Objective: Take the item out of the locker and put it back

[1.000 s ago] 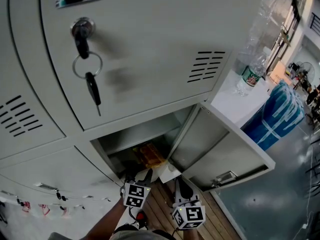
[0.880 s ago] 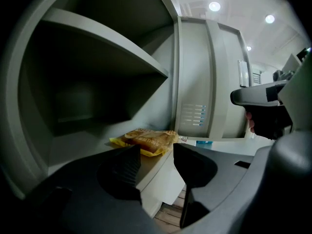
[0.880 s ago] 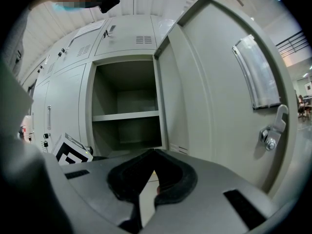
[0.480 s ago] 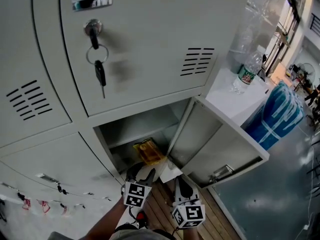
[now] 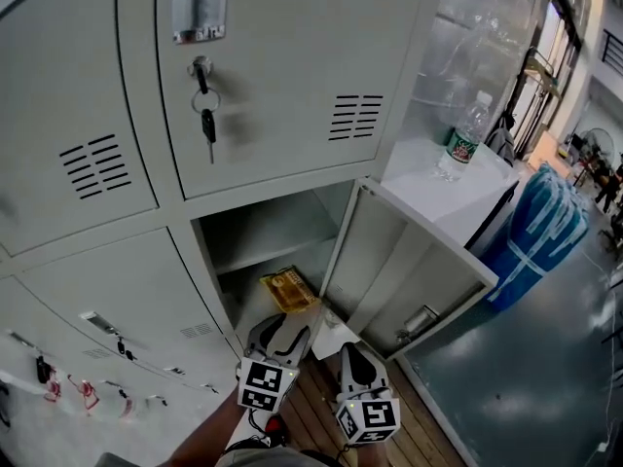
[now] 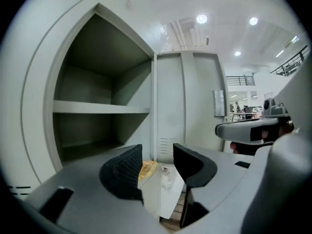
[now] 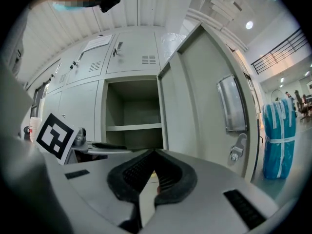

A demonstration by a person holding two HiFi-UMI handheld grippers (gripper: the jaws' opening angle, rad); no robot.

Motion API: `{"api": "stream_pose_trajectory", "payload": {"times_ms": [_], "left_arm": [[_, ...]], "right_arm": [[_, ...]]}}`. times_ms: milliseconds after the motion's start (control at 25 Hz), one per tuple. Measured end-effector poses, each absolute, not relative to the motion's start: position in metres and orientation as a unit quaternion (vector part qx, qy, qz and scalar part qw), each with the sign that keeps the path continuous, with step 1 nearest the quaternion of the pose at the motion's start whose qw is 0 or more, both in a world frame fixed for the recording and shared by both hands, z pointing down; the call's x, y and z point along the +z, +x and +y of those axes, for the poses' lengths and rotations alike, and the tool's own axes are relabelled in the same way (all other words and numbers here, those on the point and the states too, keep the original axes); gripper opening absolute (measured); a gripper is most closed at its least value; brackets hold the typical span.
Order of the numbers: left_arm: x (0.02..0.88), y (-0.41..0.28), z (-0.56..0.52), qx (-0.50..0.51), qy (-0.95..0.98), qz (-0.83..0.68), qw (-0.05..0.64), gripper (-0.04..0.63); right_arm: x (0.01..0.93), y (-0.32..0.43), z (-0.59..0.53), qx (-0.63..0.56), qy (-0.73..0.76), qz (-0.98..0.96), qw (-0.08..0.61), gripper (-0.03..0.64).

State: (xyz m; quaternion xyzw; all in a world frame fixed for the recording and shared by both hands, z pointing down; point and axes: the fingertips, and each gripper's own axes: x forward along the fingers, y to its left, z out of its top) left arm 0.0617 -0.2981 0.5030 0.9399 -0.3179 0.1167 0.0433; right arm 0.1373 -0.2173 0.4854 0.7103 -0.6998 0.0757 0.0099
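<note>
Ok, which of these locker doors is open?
The lower door, swung out right, beneath the door with keys in its lock; a yellow packet lies inside. The others are shut.

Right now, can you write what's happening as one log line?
locker door open | yellow packet inside | left gripper jaws just opened, empty | right gripper shut

Glossy grey floor (image 5: 506, 397), wooden slats (image 5: 316, 416) underfoot, round ceiling lights (image 6: 201, 19) overhead
</note>
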Motion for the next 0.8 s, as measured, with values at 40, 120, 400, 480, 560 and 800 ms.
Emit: {"api": "stream_pose_trajectory", "payload": {"times_ms": [40, 120, 400, 480, 560, 800], "left_arm": [[0.496, 0.061, -0.290, 0.111, 0.941, -0.317, 0.039, 0.215], [0.483, 0.059, -0.275, 0.100, 0.942, -0.318, 0.032, 0.215], [0.463, 0.046, -0.219, 0.087, 0.933, -0.347, 0.025, 0.167], [0.463, 0.044, -0.202, 0.087, 0.930, -0.356, 0.025, 0.153], [0.465, 0.042, -0.185, 0.087, 0.927, -0.363, 0.028, 0.141], [0.470, 0.032, -0.134, 0.094, 0.917, -0.386, 0.038, 0.109]], "right_arm": [[0.484, 0.136, -0.213, 0.074, 0.708, -0.702, 0.009, 0.017], [0.481, 0.134, -0.204, 0.071, 0.703, -0.708, 0.006, 0.017], [0.472, 0.124, -0.164, 0.061, 0.675, -0.736, 0.001, 0.017], [0.469, 0.124, -0.151, 0.057, 0.666, -0.743, -0.001, 0.017], [0.468, 0.125, -0.137, 0.054, 0.660, -0.750, -0.002, 0.017], [0.469, 0.125, -0.099, 0.052, 0.640, -0.767, -0.006, 0.017]]}}
